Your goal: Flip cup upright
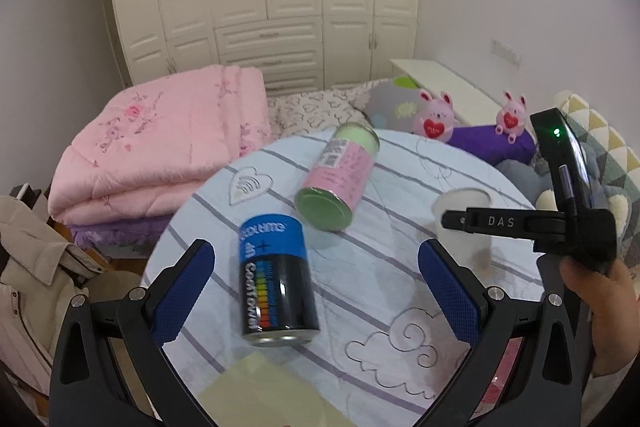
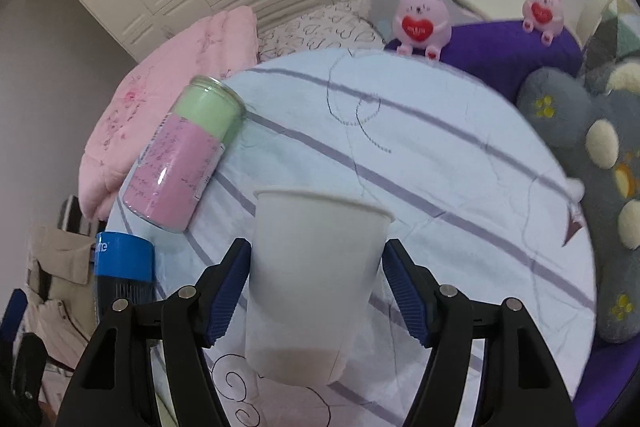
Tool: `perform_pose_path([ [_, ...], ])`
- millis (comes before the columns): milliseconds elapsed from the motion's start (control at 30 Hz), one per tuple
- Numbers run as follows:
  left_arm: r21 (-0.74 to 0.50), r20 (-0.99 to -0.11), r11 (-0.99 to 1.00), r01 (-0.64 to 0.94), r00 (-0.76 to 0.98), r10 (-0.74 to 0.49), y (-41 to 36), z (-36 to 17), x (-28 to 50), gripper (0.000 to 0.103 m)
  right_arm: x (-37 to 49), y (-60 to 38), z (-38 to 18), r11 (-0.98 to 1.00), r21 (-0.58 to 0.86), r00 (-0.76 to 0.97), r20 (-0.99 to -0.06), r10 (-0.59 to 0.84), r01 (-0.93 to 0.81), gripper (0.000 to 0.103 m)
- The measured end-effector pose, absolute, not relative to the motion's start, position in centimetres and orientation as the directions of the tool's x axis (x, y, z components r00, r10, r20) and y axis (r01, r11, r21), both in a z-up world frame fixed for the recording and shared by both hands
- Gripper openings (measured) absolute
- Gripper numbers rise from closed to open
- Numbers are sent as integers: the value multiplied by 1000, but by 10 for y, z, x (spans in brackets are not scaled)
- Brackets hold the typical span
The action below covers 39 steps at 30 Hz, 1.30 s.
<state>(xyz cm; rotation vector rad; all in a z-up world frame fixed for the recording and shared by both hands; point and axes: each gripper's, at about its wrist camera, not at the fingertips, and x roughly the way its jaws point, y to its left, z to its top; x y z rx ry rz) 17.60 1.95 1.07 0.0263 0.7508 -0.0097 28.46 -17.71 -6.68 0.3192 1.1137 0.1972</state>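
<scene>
Blue pads of my right gripper flank the white paper cup, which stands rim-up on the striped quilted table cover. Small gaps show on both sides: the jaws are parted slightly wider than the cup wall and hold nothing. My left gripper is wide open and empty, hovering over the blue-and-black can beside the toppled pink-and-green can. Judgement: the flip appears complete; the step in hand is release. Next move: retract the right gripper straight back without brushing the light cup.
</scene>
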Motion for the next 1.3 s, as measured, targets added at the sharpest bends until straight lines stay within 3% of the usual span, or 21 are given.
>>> perform_pose_path([
  [100, 2, -693, 999, 37, 721, -25, 11, 13, 174, 103, 278, -184, -68, 904, 428, 447, -807, 386, -8, 83],
  [367, -2, -673, 999, 51, 739, -39, -19, 30, 168, 103, 230, -220, -35, 891, 451, 596, -704, 386, -43, 83],
  [567, 8, -666, 998, 63, 745, -42, -44, 36, 162, 103, 192, -239, -17, 945, 316, 697, -659, 282, -83, 83],
  [733, 12, -665, 999, 49, 746, -28, -66, 37, 156, 103, 174, -244, -11, 957, 254, 723, -633, 275, -141, 83],
  [1300, 105, -693, 993, 59, 720, 30, -121, 33, 163, 103, 155, -270, -31, 957, 231, 708, -646, 285, -175, 83],
])
